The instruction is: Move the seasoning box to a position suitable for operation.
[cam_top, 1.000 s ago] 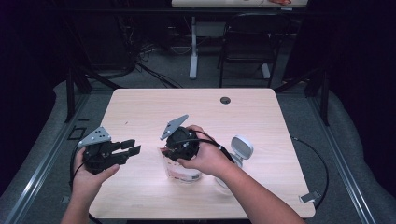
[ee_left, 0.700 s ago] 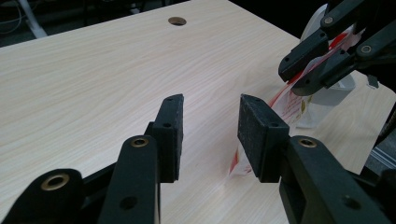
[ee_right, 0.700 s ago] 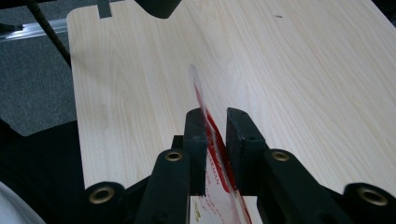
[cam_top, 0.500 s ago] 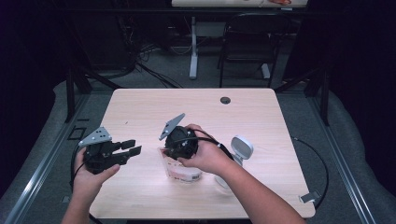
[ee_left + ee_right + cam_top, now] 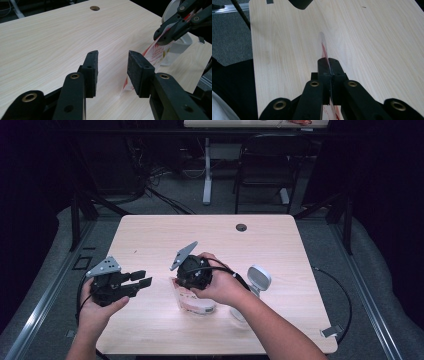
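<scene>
A dark room with grey carpet surrounds the pale wooden tabletop (image 5: 150,240). Near its middle, the right gripper (image 5: 328,66) has just closed its jaws on the edge of a clear plastic bag with red print (image 5: 192,301). The left gripper (image 5: 112,67), just beside the bag, holds its jaws spread with nothing between. A white round device (image 5: 258,279) stands nearby.

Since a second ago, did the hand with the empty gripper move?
No. The left gripper hovers at the same spot near the table's left edge, jaws open.
</scene>
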{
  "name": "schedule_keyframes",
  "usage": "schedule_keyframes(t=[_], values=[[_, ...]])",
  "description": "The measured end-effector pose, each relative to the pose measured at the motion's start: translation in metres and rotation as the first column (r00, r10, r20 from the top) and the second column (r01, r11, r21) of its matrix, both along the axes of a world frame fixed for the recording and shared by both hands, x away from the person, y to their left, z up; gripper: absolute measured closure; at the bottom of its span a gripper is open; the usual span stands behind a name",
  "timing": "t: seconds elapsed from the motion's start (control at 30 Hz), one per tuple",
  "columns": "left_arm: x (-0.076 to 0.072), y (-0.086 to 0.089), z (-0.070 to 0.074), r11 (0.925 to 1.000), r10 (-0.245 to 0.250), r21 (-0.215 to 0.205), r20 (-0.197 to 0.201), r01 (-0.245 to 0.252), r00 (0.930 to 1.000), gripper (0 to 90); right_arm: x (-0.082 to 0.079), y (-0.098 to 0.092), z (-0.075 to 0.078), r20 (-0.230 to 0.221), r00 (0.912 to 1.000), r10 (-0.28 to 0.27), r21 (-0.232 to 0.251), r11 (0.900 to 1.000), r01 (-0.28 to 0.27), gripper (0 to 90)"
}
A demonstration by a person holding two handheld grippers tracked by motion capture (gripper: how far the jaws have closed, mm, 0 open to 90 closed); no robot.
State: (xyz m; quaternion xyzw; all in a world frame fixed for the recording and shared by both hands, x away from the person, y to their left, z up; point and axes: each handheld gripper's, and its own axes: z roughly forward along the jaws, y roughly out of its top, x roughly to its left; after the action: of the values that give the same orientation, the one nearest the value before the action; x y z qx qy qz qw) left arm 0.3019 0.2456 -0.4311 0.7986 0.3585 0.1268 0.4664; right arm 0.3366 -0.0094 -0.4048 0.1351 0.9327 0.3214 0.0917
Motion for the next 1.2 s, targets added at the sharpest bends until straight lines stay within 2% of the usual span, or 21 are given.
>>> schedule_keyframes(t=[0.27,0.63,0.83,1.03,1.2], values=[[0.000,-0.001,0.000,0.9999,-0.007,0.013,0.001,0.007,1.0000,61.5,0.001,-0.004,0.002,0.012,0.9999,0.011,-0.008,1.000,-0.011,90.0],[0.000,-0.005,-0.003,0.9994,-0.026,0.022,0.002,0.026,0.9997,61.4,0.001,-0.019,0.005,0.009,0.9999,-0.009,0.019,1.000,0.009,90.0],[0.000,-0.008,-0.004,0.9991,-0.038,0.017,0.005,0.038,0.9992,59.8,-0.002,-0.028,0.007,0.007,0.9999,-0.013,0.059,0.998,0.013,90.0],[0.001,-0.011,-0.008,0.9972,-0.074,-0.007,-0.002,0.074,0.9972,56.8,-0.008,-0.037,0.013,0.018,0.9996,-0.020,0.114,0.993,0.018,90.0],[0.003,-0.013,-0.013,0.9963,-0.086,-0.004,-0.018,0.086,0.9961,54.9,-0.012,-0.044,0.019,0.027,0.9993,-0.026,0.133,0.991,0.023,90.0]])
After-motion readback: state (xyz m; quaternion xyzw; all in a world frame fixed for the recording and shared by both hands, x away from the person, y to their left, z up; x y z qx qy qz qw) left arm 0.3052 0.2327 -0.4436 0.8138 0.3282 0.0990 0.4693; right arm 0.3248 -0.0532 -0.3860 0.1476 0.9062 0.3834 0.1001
